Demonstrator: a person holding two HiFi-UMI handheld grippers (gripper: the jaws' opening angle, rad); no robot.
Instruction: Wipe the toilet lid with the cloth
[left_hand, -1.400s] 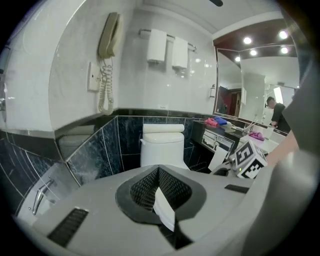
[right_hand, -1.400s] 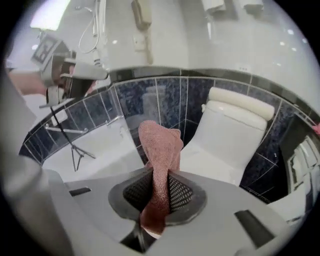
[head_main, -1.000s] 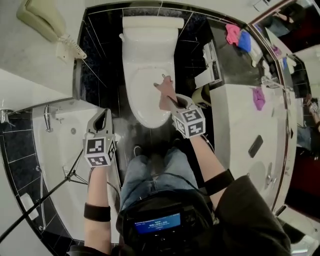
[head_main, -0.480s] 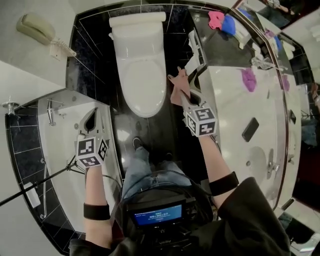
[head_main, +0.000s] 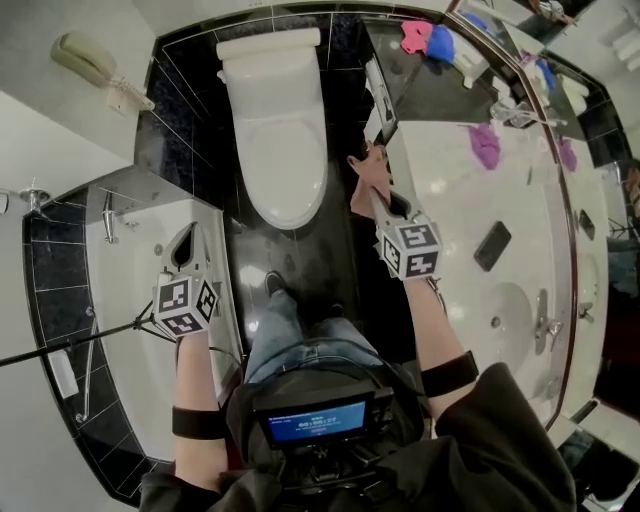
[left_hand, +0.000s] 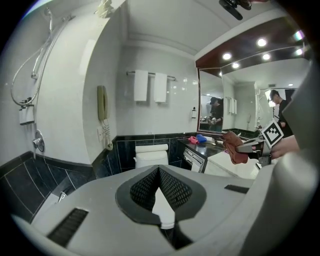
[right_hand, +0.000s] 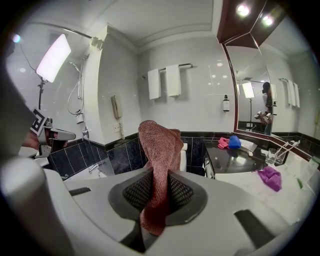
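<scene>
The right gripper (head_main: 377, 198) with the cloth (head_main: 367, 170) is no longer over the toilet lid (head_main: 285, 160). One second ago the cloth was on the front part of the lid, and half a second ago it was already beside the toilet. Now it is further to the right, at the edge of the desk (head_main: 470, 190), apart from the toilet. The left gripper (head_main: 186, 240) is now a little farther from the toilet, over the bathtub (head_main: 125, 290). The lid is now bare
</scene>
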